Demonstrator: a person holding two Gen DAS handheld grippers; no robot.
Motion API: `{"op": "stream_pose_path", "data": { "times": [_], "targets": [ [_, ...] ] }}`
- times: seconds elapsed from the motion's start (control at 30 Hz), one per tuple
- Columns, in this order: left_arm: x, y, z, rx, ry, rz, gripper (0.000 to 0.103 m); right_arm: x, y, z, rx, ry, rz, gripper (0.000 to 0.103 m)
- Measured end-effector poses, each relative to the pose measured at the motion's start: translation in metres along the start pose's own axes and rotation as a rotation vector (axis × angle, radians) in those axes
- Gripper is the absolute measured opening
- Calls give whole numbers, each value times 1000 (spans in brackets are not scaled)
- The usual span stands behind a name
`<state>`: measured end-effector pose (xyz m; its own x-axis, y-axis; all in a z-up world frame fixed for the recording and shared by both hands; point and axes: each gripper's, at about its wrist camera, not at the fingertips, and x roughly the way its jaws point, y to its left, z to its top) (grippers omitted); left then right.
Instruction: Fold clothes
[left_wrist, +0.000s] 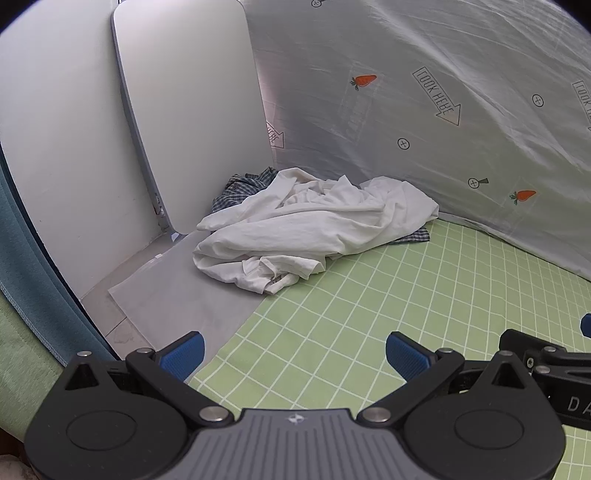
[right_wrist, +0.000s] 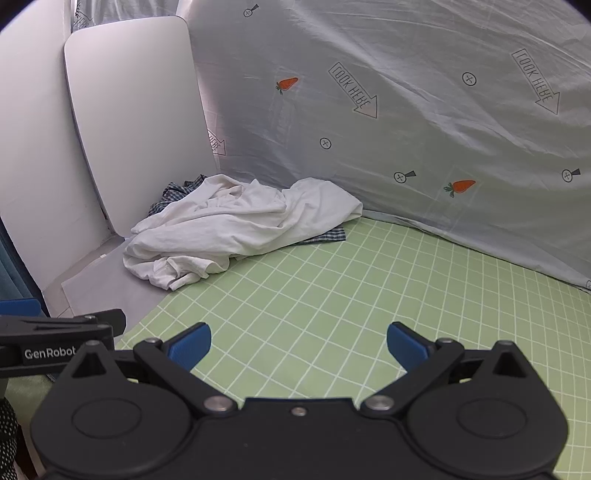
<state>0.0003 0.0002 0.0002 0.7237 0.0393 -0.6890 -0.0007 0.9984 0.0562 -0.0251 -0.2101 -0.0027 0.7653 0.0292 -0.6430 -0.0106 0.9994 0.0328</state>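
One crumpled white garment (left_wrist: 303, 229) covers, seemingly, a plaid garment (left_wrist: 236, 192).

Crumpled soft white cloth garment (left_wrist: 306, 229) over checked woven fabric (left_wrist: 236, 188); matt green gridded cloth cover (left_wrist: 406, 295); smooth white boards (left_wrist: 192, 110) far left.

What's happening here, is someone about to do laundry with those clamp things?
Someone holds two handheld grippers over a green checked sheet, about to fold clothes. The left gripper and right gripper are both open and empty. Ahead lies a crumpled white garment on top of a blue plaid garment, in the corner by a leaning white board. Nothing is folded yet.
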Motion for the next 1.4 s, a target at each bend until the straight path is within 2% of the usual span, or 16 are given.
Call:
{"op": "stream_pose_path", "data": {
  "times": [0.4, 1.4],
  "targets": [
    [8, 0, 1, -7, 5, 14, 103, 0, -5, -2, -1, -2, 3, 103],
    [-4, 1, 2, 5, -15, 15, 103, -1, -1, -1, -40, -3, -7, 103]
  ]
}}
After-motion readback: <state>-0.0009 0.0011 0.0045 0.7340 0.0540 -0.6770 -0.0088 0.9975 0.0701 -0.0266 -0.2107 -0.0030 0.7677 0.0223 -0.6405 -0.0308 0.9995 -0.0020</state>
